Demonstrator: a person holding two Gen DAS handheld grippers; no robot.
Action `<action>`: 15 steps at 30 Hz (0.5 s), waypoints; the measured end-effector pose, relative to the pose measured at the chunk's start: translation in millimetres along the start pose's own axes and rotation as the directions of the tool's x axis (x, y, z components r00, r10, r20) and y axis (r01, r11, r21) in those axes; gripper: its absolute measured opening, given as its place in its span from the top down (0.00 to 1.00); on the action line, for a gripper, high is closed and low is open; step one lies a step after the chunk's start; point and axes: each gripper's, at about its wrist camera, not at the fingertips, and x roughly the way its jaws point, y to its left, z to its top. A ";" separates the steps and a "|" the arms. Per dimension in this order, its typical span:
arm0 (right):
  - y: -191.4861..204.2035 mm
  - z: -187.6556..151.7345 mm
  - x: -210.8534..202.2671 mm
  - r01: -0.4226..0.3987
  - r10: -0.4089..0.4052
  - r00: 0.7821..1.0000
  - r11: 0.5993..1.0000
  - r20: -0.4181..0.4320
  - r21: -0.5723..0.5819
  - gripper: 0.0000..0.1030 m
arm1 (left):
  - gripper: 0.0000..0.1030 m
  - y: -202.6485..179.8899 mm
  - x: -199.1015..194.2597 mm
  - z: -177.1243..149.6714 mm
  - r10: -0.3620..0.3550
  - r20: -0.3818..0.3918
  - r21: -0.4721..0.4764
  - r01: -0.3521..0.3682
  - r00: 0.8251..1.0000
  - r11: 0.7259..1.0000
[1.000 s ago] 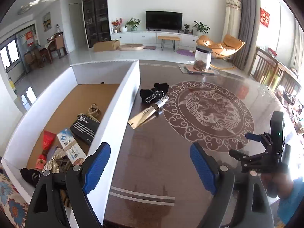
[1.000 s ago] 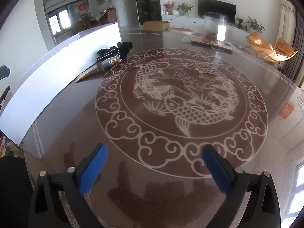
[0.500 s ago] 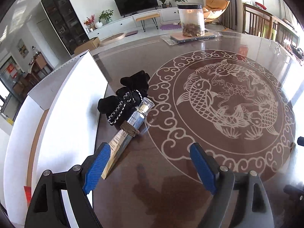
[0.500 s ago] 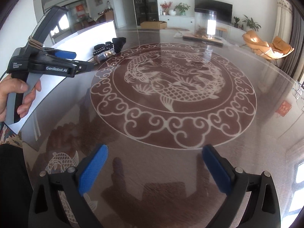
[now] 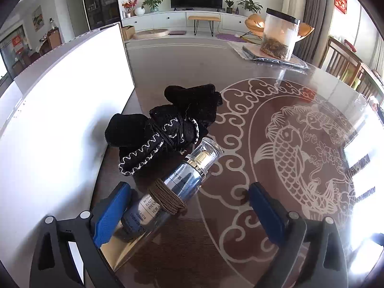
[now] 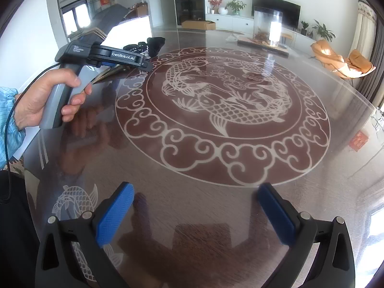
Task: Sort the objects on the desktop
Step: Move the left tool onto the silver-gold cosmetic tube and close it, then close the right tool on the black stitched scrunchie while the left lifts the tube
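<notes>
A silver cosmetic tube point(image 5: 168, 192) with a clear cap and a brown band lies on the dark table, its tail between the fingers of my open left gripper point(image 5: 189, 213). The left blue pad point(image 5: 110, 216) is close beside the tube. A black cloth bundle with white stitching point(image 5: 168, 124) lies just beyond it, also in the right wrist view point(image 6: 148, 44). A white cardboard box wall point(image 5: 60, 132) stands to the left. My right gripper point(image 6: 195, 213) is open and empty over bare table. The left gripper point(image 6: 134, 61) shows there, held in a hand.
A clear jar with a black lid point(image 5: 279, 37) stands on a mat at the table's far side, also in the right wrist view point(image 6: 267, 28). A koi medallion pattern point(image 6: 223, 100) covers the table's middle. Chairs stand past the right edge point(image 5: 345, 64).
My left gripper has moved forward and down to the tube, which now lies between its open fingers. The right gripper has stayed nearly still and open.
</notes>
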 end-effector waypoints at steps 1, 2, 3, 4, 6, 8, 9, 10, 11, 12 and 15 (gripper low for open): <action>-0.2 0.1 0.1 0.000 0.000 1.000 1.000 0.000 0.000 0.00 | 0.33 0.2 -5.9 -3.2 0.002 0.016 -0.003 -0.002 1.000 1.000; -0.2 0.1 0.1 0.001 -0.001 1.000 1.000 0.000 -0.001 0.00 | 0.53 0.8 -11.2 -6.5 0.001 0.020 -0.008 0.000 1.000 1.000; -0.2 0.2 0.5 0.001 -0.001 1.000 1.000 -0.001 -0.001 0.00 | 0.66 1.6 -15.9 -11.0 -0.003 0.020 -0.017 0.003 1.000 1.000; 0.1 0.4 0.8 0.003 -0.003 1.000 1.000 -0.002 -0.002 0.00 | 0.69 1.3 -20.9 -17.2 -0.009 0.020 -0.028 0.010 1.000 1.000; 1.3 0.5 1.5 0.011 -0.011 1.000 1.000 -0.004 -0.008 0.00 | 0.72 0.4 -32.2 -33.4 -0.016 0.033 -0.058 0.018 0.999 0.998; 3.3 0.2 1.5 0.022 -0.022 1.000 1.000 -0.009 -0.016 0.00 | 0.72 -2.2 -46.4 -53.9 -0.008 0.046 -0.079 0.012 0.999 0.997; 4.0 0.0 1.9 0.028 -0.028 1.000 0.999 -0.010 -0.020 0.00 | 0.72 -4.2 -53.9 -64.5 -0.005 0.047 -0.084 0.009 0.999 0.996; 4.2 -0.1 2.1 0.030 -0.030 0.999 0.999 -0.010 -0.021 0.00 | 0.72 -6.9 -61.7 -75.0 0.005 0.043 -0.081 -0.002 0.999 0.997; 3.3 0.3 1.8 0.019 -0.019 1.000 1.000 -0.008 -0.017 0.00 | 0.72 -9.5 -69.4 -84.8 0.020 0.035 -0.071 -0.017 0.999 0.997; 1.0 3.4 1.4 -0.029 0.029 1.000 1.000 0.007 -0.010 0.00 | 0.71 -12.7 -75.4 -92.9 0.034 0.023 -0.055 -0.032 0.999 0.998; 1.9 36.3 12.4 -0.089 0.091 0.995 0.995 0.035 -0.051 0.00 | 0.71 -12.0 -84.7 -104.8 0.057 0.007 -0.074 -0.056 0.998 0.996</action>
